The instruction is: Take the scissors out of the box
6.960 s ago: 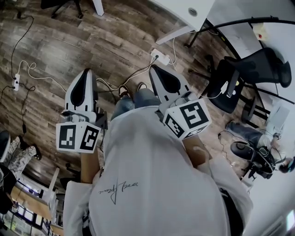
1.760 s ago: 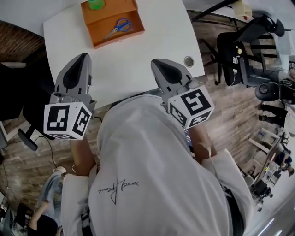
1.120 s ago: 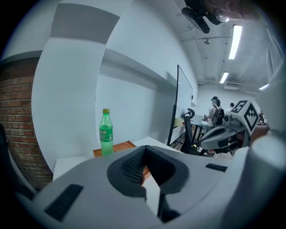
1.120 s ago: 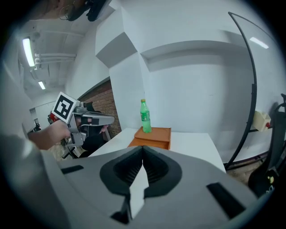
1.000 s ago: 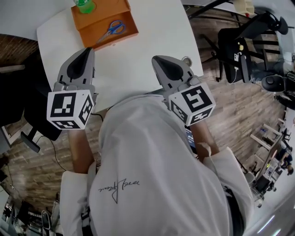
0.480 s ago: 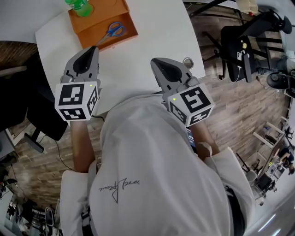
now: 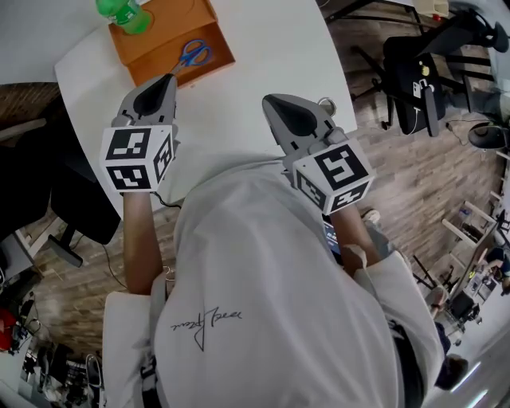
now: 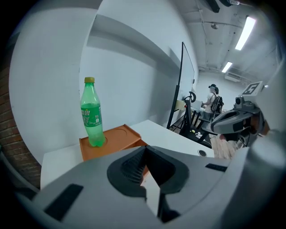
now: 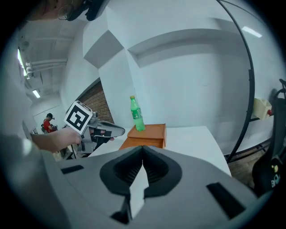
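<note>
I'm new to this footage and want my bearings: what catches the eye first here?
The orange box at the far left corner of the white table stands out, with blue-handled scissors lying inside and a green bottle standing at its far end. Nearer, the left tool points at the box, the right tool beside it, both shut and empty.

A white table point(image 7: 263, 64) stands on a wood-plank floor point(image 7: 414, 183). Directly on it lies an orange box point(image 7: 171, 24), at the table's 11 o'clock corner. A small round grommet point(image 7: 325, 102) sits in the top near the 4 o'clock edge.
</note>
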A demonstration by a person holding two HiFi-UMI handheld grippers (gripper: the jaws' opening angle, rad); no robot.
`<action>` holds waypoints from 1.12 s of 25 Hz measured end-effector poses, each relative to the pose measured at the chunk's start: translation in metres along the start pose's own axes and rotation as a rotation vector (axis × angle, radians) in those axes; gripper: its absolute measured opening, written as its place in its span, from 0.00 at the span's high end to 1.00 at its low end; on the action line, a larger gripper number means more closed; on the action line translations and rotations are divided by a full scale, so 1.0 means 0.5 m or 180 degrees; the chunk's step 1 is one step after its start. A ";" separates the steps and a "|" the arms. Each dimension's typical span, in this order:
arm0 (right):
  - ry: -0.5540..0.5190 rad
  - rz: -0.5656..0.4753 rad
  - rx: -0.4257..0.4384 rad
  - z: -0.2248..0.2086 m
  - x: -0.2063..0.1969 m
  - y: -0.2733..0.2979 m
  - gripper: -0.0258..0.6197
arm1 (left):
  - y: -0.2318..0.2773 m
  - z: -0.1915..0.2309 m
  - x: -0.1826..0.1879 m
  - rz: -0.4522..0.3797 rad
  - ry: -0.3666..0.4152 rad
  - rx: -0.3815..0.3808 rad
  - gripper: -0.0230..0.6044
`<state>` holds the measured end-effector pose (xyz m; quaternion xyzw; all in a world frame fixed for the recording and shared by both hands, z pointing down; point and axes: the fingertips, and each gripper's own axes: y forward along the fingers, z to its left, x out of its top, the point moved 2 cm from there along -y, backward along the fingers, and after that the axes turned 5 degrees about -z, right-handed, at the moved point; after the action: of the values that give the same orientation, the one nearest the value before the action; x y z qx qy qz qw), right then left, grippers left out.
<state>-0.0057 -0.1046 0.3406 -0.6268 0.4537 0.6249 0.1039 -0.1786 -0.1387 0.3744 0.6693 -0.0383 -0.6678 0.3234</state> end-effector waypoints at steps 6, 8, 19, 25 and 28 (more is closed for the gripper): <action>0.0097 0.0047 -0.0056 -0.026 -0.005 0.010 0.94 | 0.038 0.015 -0.028 0.0216 0.0065 0.0034 0.95; 0.0110 0.0054 -0.0059 -0.035 -0.008 0.011 0.94 | 0.050 0.012 -0.038 0.0283 0.0068 0.0017 0.95; 0.0228 0.0140 -0.0021 -0.057 -0.025 0.031 0.94 | 0.110 0.010 -0.065 0.0576 0.0166 -0.0102 0.87; 0.0233 0.0201 0.0049 -0.053 -0.031 0.050 0.94 | 0.131 0.018 -0.078 0.0703 0.0203 -0.0111 0.84; 0.0241 0.0236 0.0095 -0.049 -0.034 0.060 0.94 | 0.143 0.023 -0.076 0.0725 0.0248 -0.0096 0.84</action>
<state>-0.0065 -0.1311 0.3734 -0.6311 0.4894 0.5973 0.0728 -0.1658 -0.1811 0.4433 0.6810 -0.0914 -0.6008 0.4085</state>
